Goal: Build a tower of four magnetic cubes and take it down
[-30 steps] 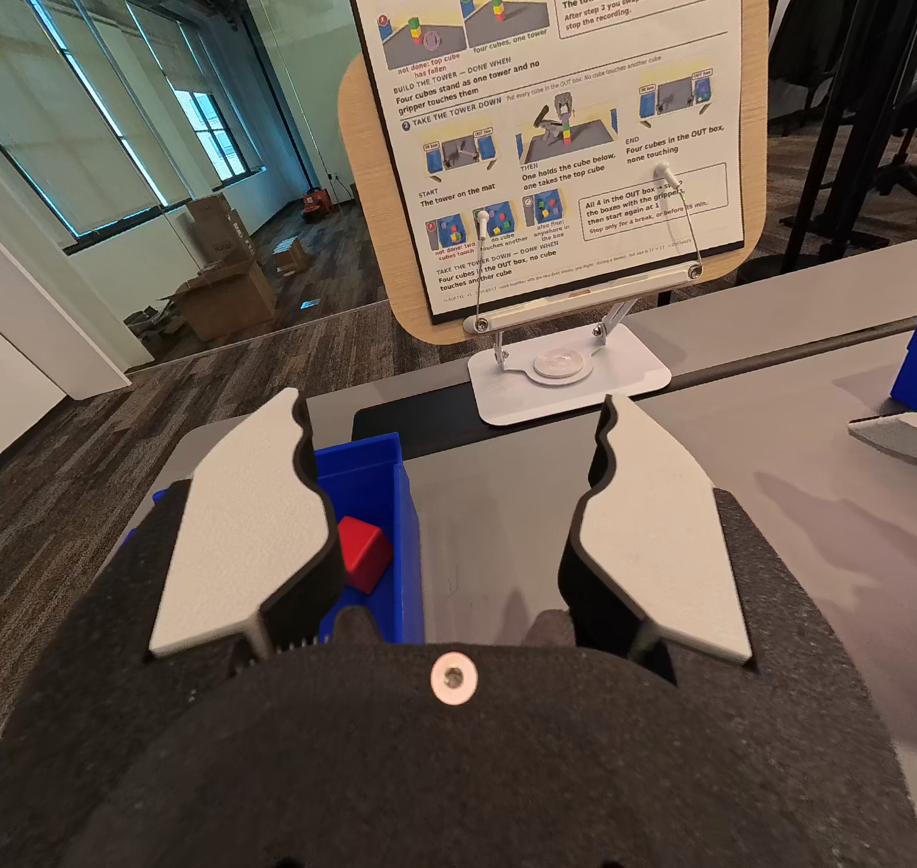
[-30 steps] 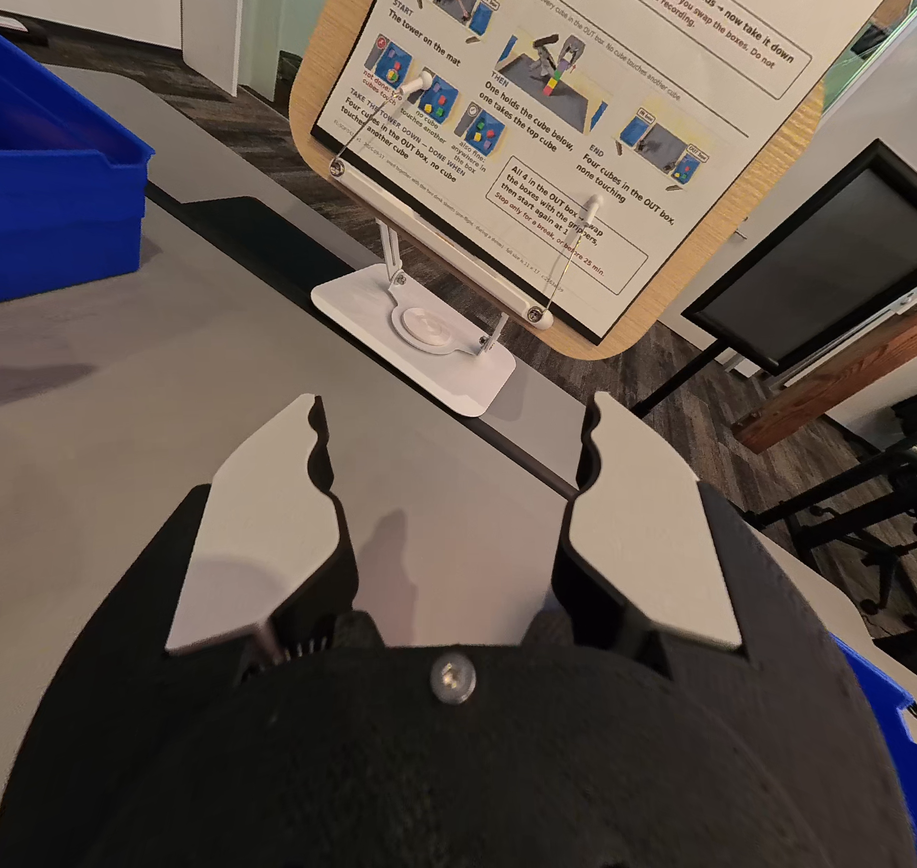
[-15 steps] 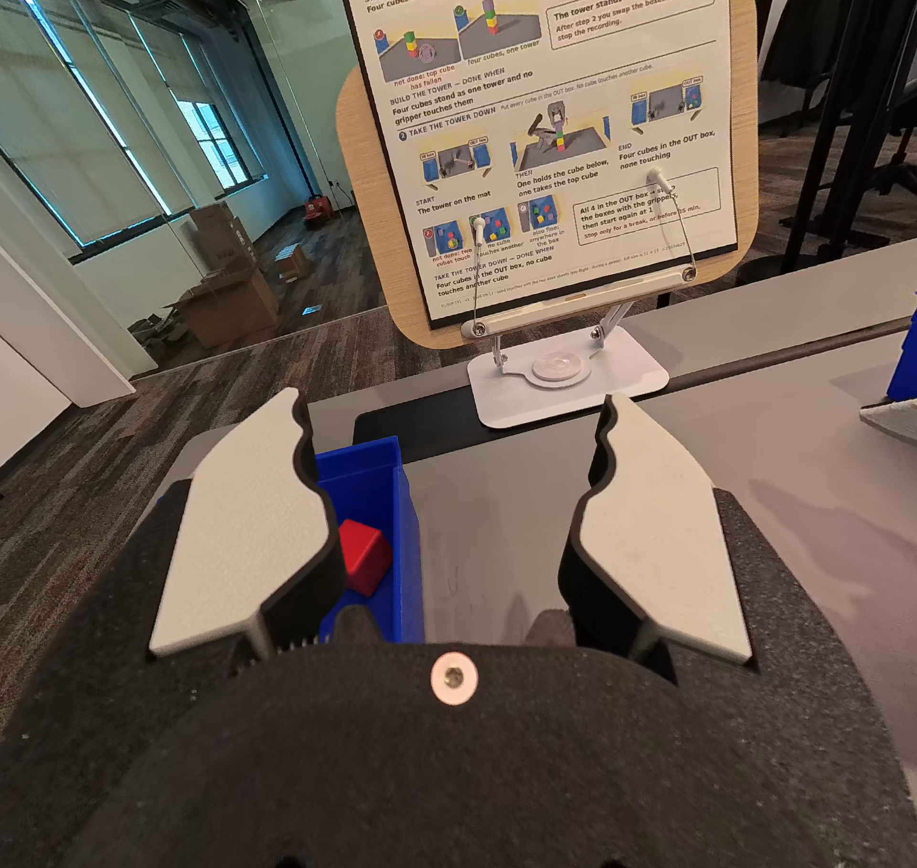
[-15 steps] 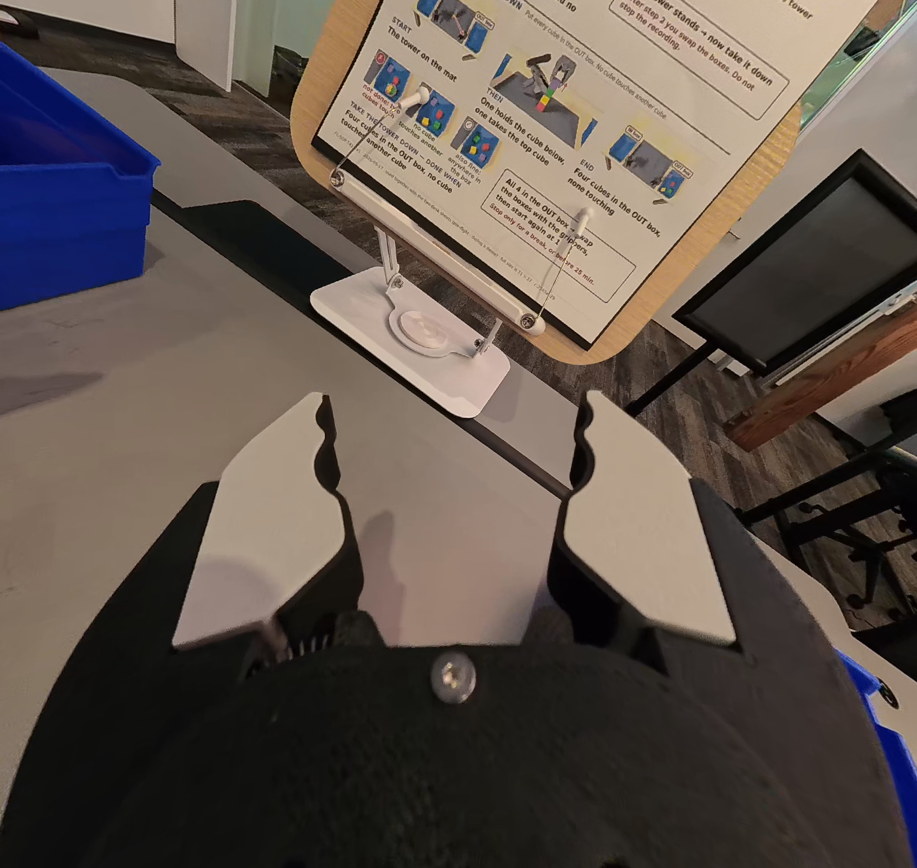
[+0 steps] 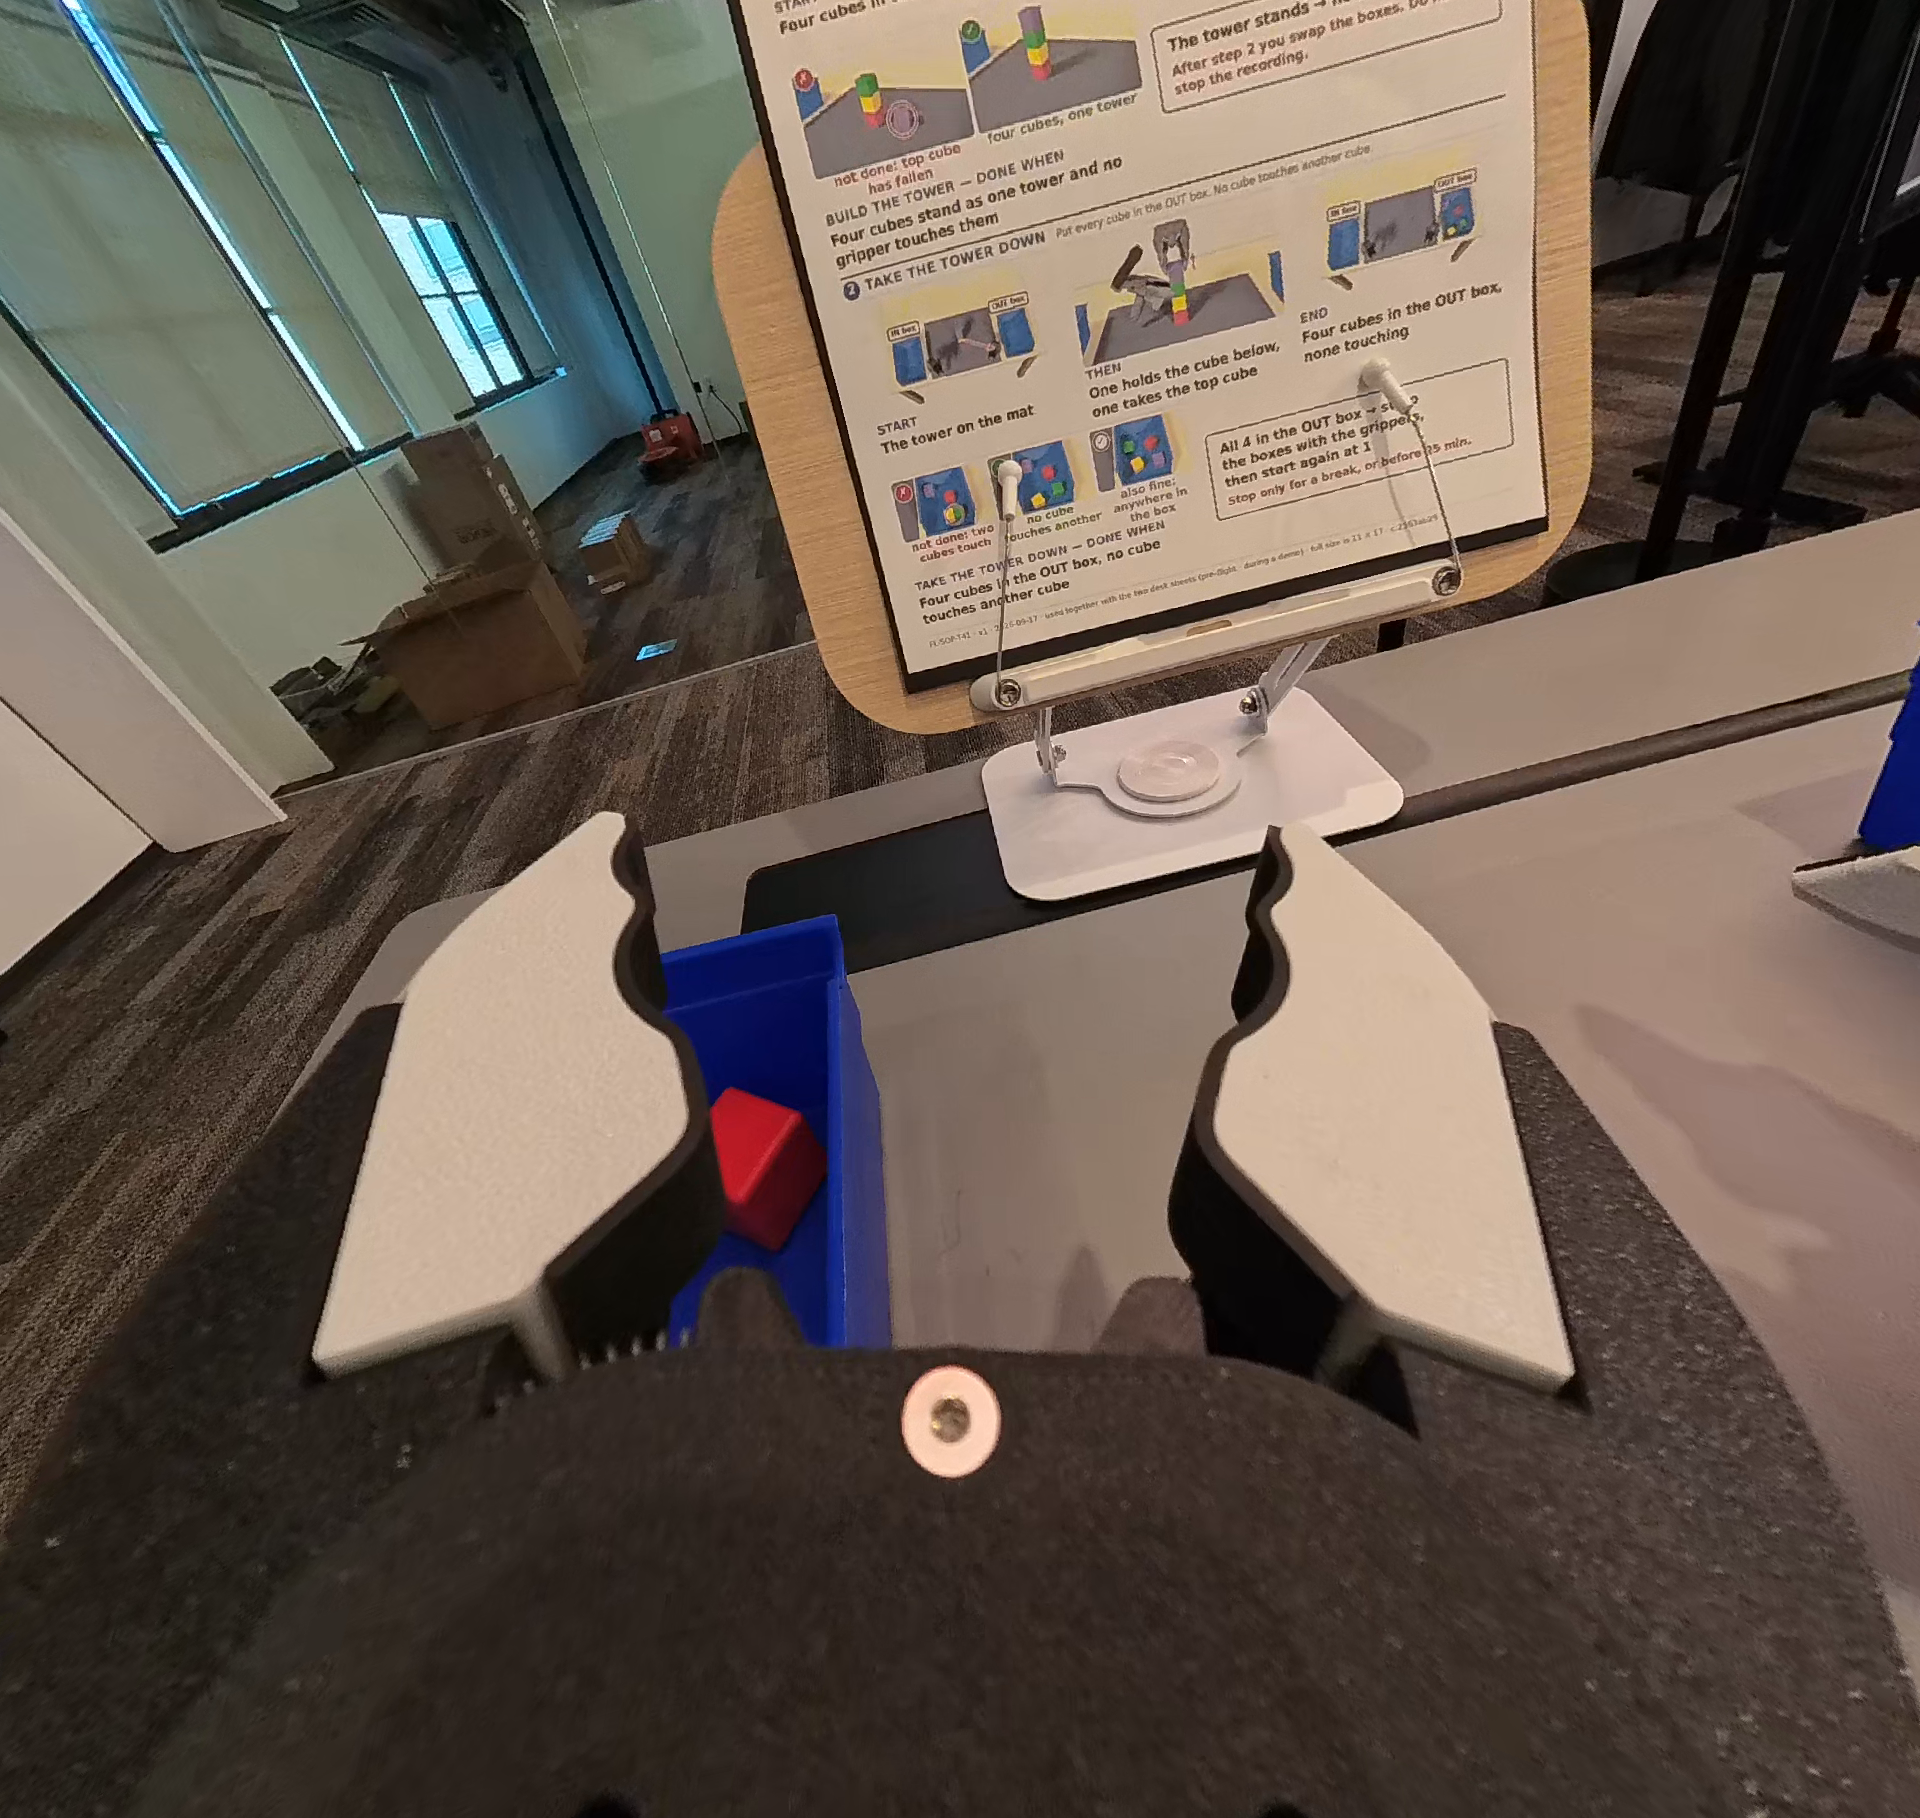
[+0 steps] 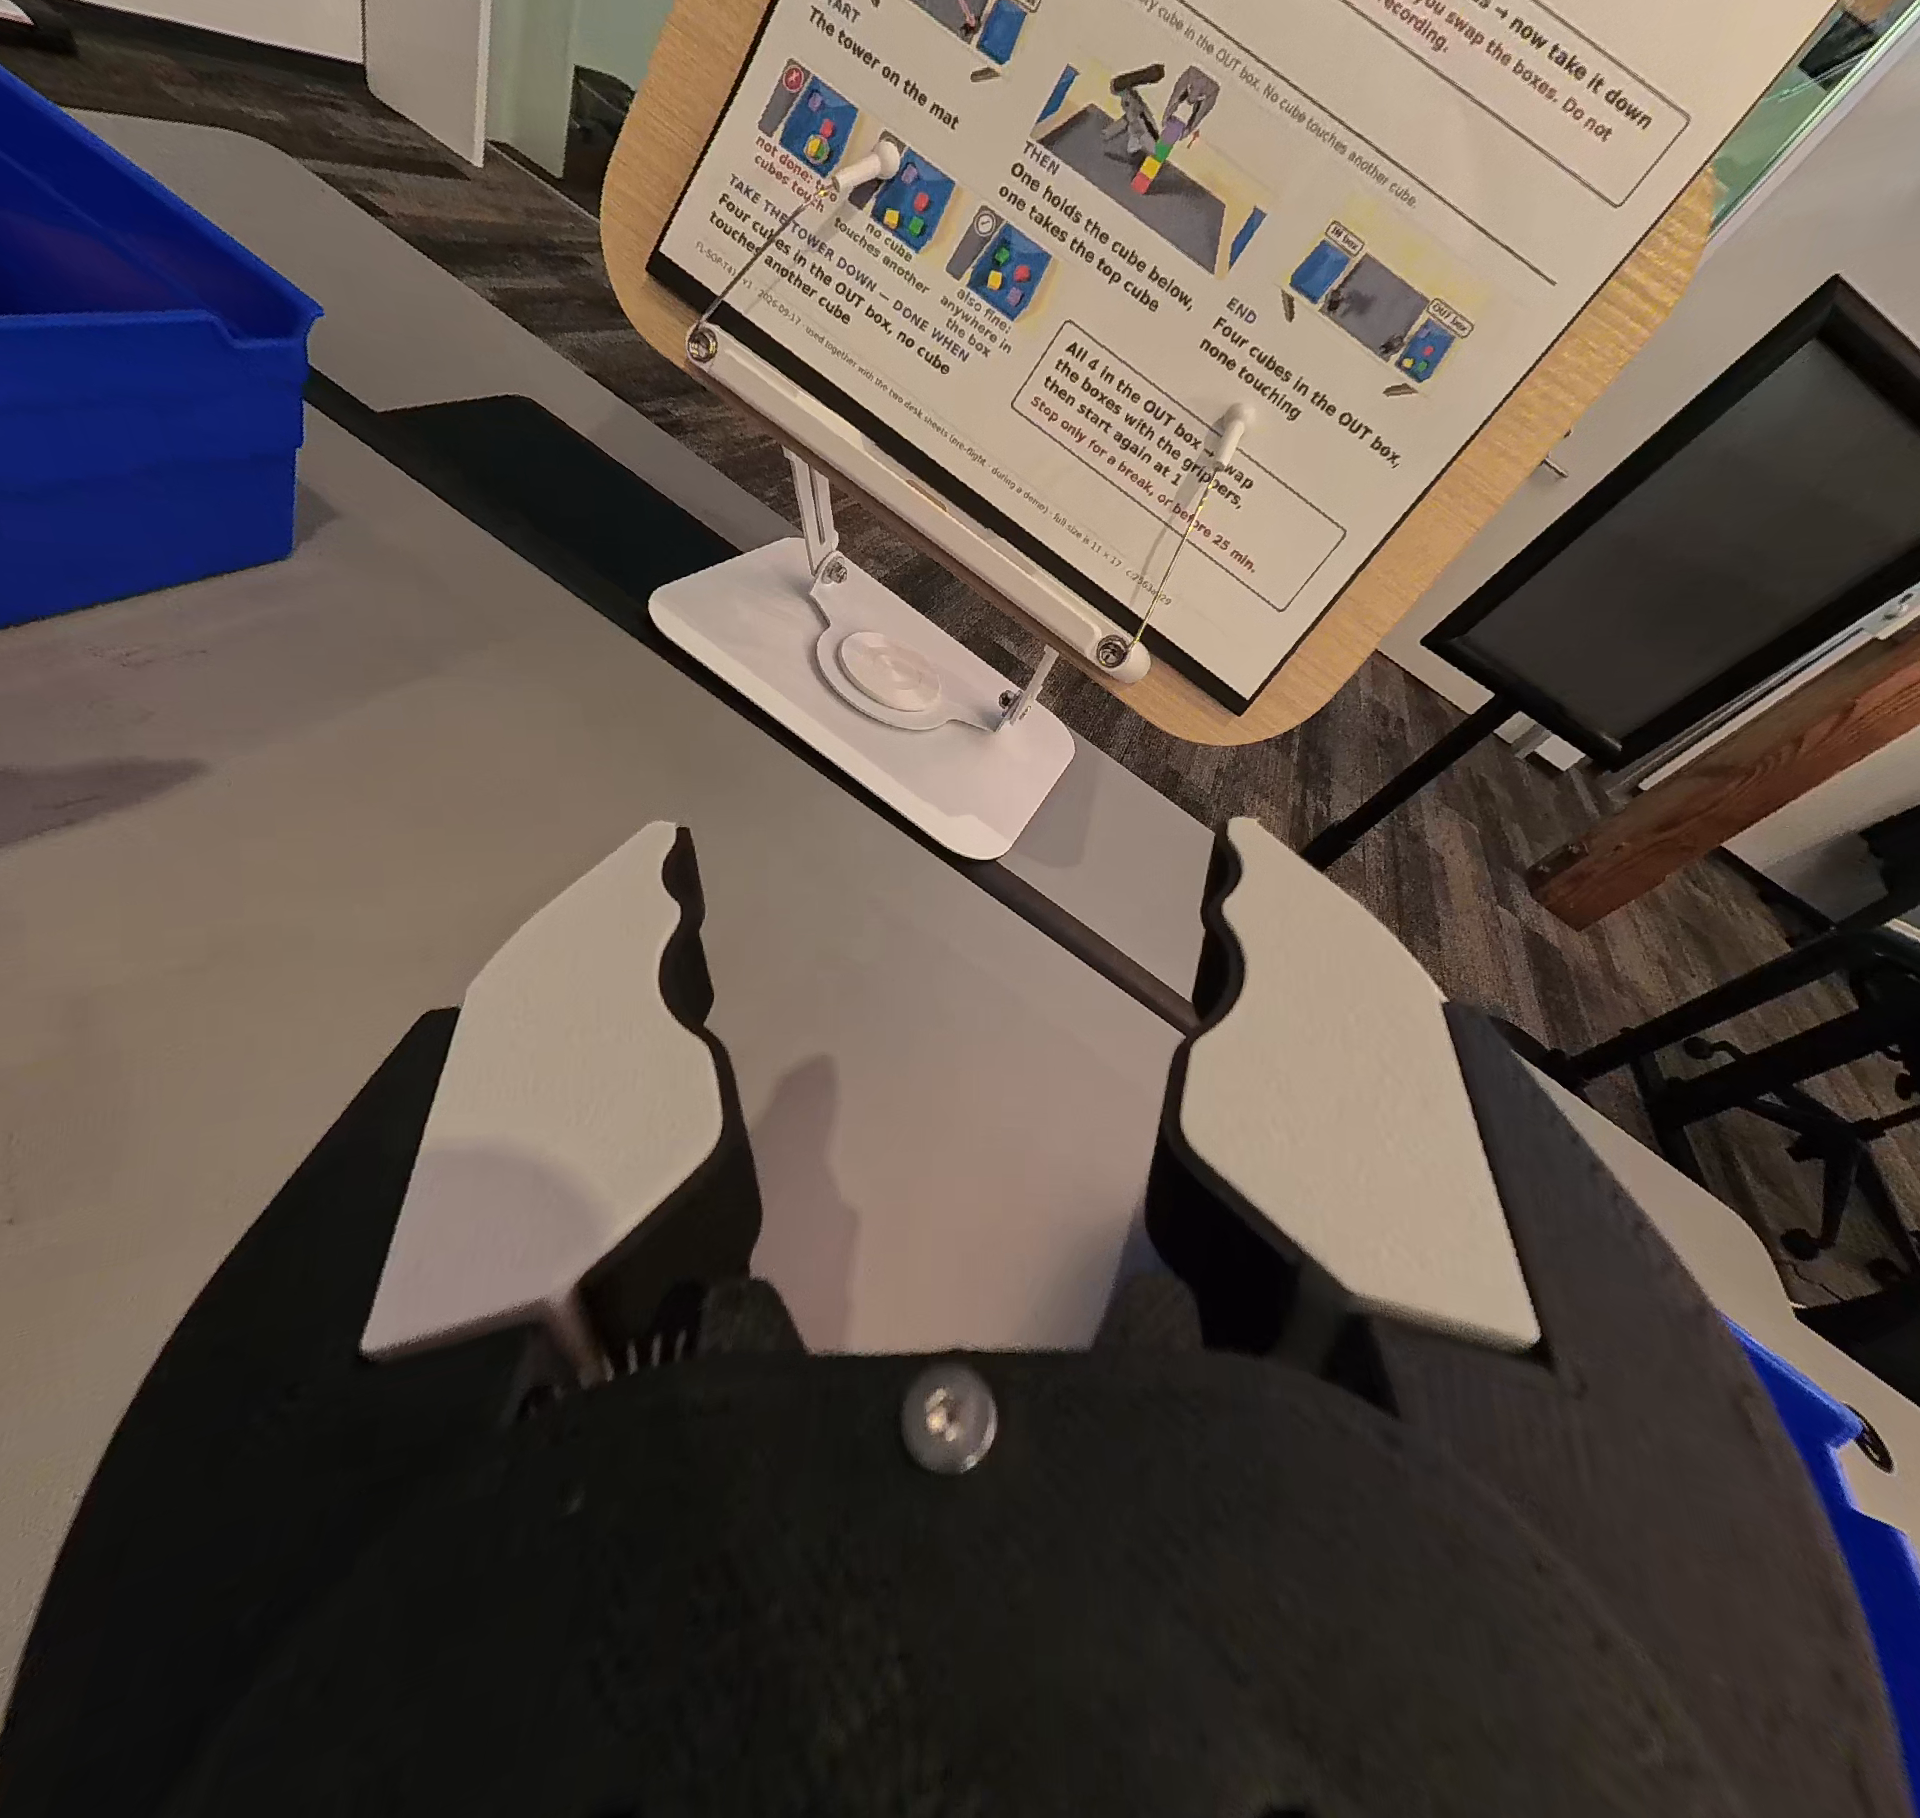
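My left gripper (image 5: pixel 951 947) is open and empty, held above the right wall of a blue box (image 5: pixel 852 1124). A red cube (image 5: pixel 764 1166) lies inside that box, partly hidden behind my left finger. My right gripper (image 6: pixel 951 927) is open and empty over the bare grey mat (image 6: pixel 312 885). The blue box also shows at the far left in the right wrist view (image 6: pixel 135 397). A second blue box shows as a corner at the lower right edge (image 6: pixel 1818 1456). No other cubes are visible.
An instruction sheet on a wooden board with a white stand (image 5: pixel 1184 792) is at the table's far edge; it also shows in the right wrist view (image 6: pixel 883 688). A dark monitor (image 6: pixel 1704 542) stands off the table to the right. The other gripper's tip (image 5: pixel 1870 895) shows at right. From my left tips it is roughly 20 centimetres to the red cube (image 5: pixel 764 1166); from my right, 30 centimetres.
The left view has tilted slightly and the board sits a little lower. The right view has shifted, with the board closer. Both grippers stay open and empty.
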Motion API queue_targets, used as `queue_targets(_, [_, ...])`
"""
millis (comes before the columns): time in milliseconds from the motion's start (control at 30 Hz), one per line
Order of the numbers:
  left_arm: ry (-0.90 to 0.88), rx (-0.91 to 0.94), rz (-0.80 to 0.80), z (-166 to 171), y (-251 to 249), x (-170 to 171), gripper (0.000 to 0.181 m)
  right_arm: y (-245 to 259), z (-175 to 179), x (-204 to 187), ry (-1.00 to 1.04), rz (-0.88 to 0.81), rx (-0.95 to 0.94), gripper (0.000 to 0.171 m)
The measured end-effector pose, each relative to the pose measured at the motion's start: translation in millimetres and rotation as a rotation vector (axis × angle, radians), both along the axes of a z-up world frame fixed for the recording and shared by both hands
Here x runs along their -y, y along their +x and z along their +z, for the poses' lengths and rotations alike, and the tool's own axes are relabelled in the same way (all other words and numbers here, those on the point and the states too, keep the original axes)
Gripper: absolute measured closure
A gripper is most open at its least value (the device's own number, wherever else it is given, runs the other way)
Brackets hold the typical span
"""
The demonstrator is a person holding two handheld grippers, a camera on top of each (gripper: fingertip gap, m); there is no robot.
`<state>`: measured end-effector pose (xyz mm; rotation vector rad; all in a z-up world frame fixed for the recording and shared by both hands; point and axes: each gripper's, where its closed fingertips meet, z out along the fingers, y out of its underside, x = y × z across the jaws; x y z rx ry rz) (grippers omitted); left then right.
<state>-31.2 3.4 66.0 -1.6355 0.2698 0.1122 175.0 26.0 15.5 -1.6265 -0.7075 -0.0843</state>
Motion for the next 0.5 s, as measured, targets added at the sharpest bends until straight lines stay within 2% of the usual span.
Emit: queue_targets(500, [-0.006,-0.002,0.001,-1.9,0.2,-1.0,0.073,0.8,-4.2,-1.4,-0.026,-0.005,0.004,0.078])
